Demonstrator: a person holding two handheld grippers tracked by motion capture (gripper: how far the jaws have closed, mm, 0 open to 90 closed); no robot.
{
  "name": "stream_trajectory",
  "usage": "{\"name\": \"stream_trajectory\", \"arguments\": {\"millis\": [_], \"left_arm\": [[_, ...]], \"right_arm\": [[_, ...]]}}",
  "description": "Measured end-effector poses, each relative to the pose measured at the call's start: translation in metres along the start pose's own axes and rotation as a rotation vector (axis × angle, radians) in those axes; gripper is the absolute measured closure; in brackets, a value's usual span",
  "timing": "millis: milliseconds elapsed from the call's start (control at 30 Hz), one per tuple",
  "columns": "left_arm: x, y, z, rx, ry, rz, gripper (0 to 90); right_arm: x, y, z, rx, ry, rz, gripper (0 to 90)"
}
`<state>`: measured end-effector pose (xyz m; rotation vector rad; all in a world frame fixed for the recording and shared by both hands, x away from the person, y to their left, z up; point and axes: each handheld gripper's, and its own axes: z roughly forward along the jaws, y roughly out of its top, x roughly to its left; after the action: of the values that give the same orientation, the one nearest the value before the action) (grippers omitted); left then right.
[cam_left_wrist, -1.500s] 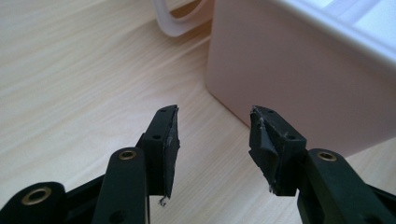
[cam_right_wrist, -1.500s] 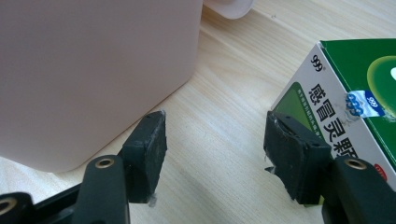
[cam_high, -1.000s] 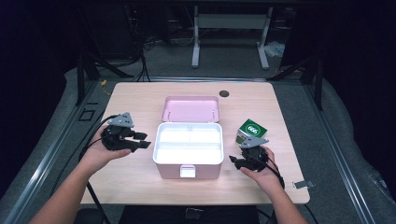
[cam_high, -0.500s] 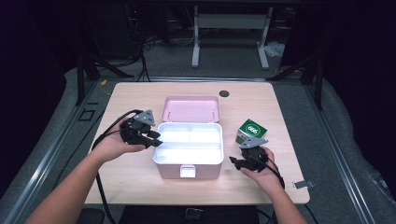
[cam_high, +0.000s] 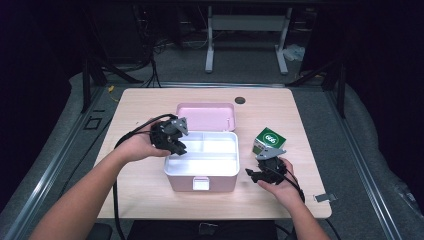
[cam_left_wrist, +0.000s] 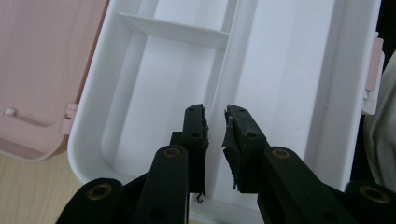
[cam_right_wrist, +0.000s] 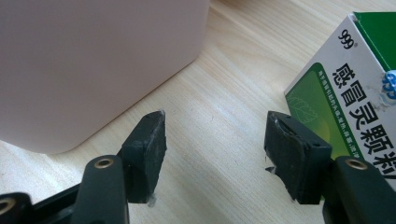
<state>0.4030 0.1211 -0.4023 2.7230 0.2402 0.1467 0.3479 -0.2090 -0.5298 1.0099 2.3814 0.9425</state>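
A pink box sits mid-table, its lid folded back flat behind it and its white tray exposed. The left gripper hangs over the tray's left edge; in the left gripper view its jaws stand almost together, a thin gap between them, gripping nothing, poised right above the long divider that splits the tray lengthwise, with a short cross wall farther along. The right gripper rests low over bare wood just right of the box; its jaws are spread wide and empty, one tip near the box's rounded corner, the other just beside the green-and-white carton, though contact cannot be judged. The carton stands between the box and the table's right edge. Open tabletop lies left of the box and along the front.
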Motion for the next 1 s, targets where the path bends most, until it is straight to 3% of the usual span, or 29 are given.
{"name": "stream_trajectory", "arguments": {"millis": [100,500,733,1000], "left_arm": [[0.003,0.008,0.004,0.021,-0.018,0.013,78.4],[0.005,0.028,0.021,0.097,-0.057,0.075,80.0],[0.006,0.035,0.029,0.137,-0.078,0.092,86.3],[0.007,0.040,0.031,0.172,-0.091,0.102,87.2]], "right_arm": [[0.000,0.000,0.000,0.007,-0.016,-0.004,38.5],[0.000,-0.001,0.002,0.002,0.004,-0.005,38.0],[0.000,-0.002,0.002,0.005,0.005,-0.003,38.0],[0.000,-0.002,0.003,0.009,0.009,-0.007,38.0]]}}
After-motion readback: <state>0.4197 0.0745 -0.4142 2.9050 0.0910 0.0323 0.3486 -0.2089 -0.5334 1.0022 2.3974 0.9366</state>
